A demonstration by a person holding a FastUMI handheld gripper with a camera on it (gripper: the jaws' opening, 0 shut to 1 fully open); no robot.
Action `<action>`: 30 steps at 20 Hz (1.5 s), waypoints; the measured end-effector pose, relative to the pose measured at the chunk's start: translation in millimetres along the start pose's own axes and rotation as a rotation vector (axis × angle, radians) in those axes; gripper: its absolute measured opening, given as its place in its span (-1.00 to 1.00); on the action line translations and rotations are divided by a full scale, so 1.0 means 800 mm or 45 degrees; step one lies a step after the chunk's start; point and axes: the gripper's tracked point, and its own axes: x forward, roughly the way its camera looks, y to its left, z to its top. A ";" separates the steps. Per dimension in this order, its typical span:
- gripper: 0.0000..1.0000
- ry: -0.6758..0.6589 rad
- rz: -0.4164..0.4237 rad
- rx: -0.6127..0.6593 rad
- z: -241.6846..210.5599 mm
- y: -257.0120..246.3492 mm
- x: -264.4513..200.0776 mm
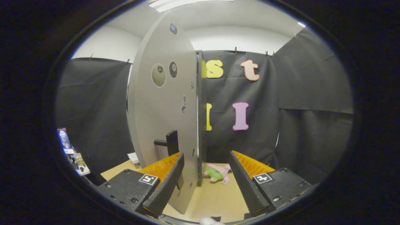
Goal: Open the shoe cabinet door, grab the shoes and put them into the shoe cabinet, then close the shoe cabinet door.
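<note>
Cabinet door (162, 103): a tall flat grey panel, standing upright and swung out towards the camera, so its face and its thin right edge both show; its lower corner reaches down between the jaws, closer to the left finger
Door face: matt grey, with two round marks high up, one pale and larger, one dark and smaller beside it, a small dark square near the top and a few small cut-out shapes near the right edge
Door handle (170, 143): a dark bar standing off the lower part of the door face on a short dark stem, just above the tip of the left finger
Gripper (206, 162): jaws spread wide apart, nothing pressed between them; the left finger lies across the foot of the door, whether touching it cannot be told; the right finger is well clear of the door, to its right
Plush toy (218, 173): pink with a green lower part, lying on the table just right of the door's bottom edge, ahead of the jaws
Table (215, 200): light wood, bare between the door and the right finger
Clutter (73, 153): small packaged things well left of the door, too small to tell apart
</note>
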 end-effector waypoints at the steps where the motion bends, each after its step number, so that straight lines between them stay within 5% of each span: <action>1: 0.92 -0.005 -0.004 -0.013 0.002 0.005 -0.001; 20: 0.95 -0.013 0.112 -0.010 -0.029 0.229 0.099; 30: 0.99 -0.005 0.038 0.020 -0.019 0.229 0.087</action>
